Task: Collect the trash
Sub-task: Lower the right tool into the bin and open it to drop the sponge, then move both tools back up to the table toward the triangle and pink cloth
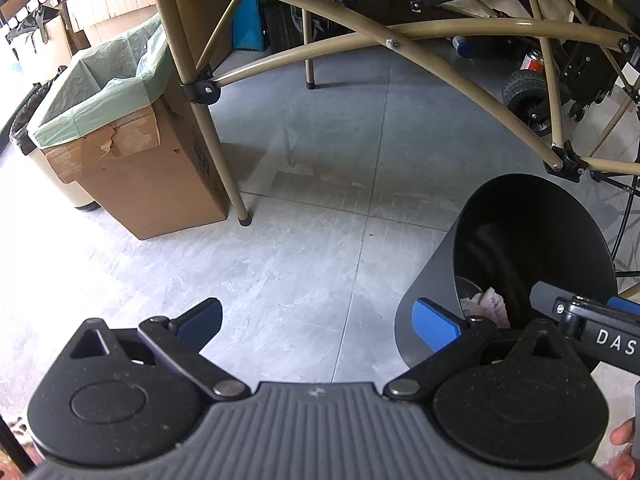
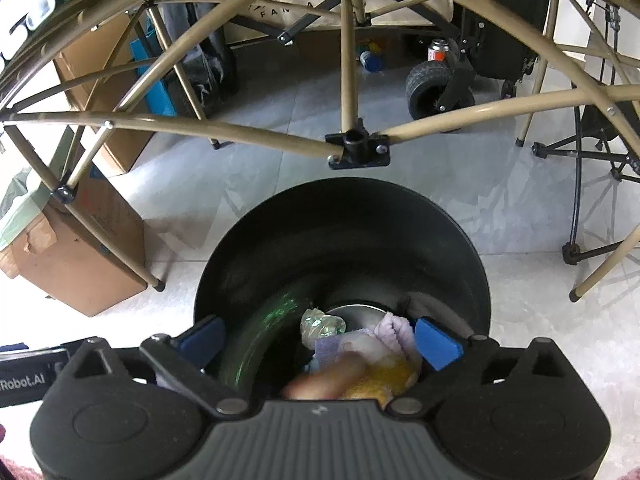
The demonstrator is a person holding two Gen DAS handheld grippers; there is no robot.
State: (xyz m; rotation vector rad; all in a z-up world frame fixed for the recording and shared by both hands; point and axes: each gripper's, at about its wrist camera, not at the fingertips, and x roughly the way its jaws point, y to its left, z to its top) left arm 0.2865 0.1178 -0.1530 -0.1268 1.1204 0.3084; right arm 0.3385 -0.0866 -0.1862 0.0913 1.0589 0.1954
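My right gripper hangs over the bin, fingers wide apart, nothing clamped; trash lies inside. My left gripper, fingers apart too, hovers over floor left of the bin.

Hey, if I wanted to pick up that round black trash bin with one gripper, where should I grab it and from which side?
Probably the black trash bin by its rim, from above: one finger inside the wall, one outside. The body looks too wide for open fingers to span, while the rim is a thin, exposed edge. Take the near side by the right gripper, keeping clear of the crumpled trash inside.
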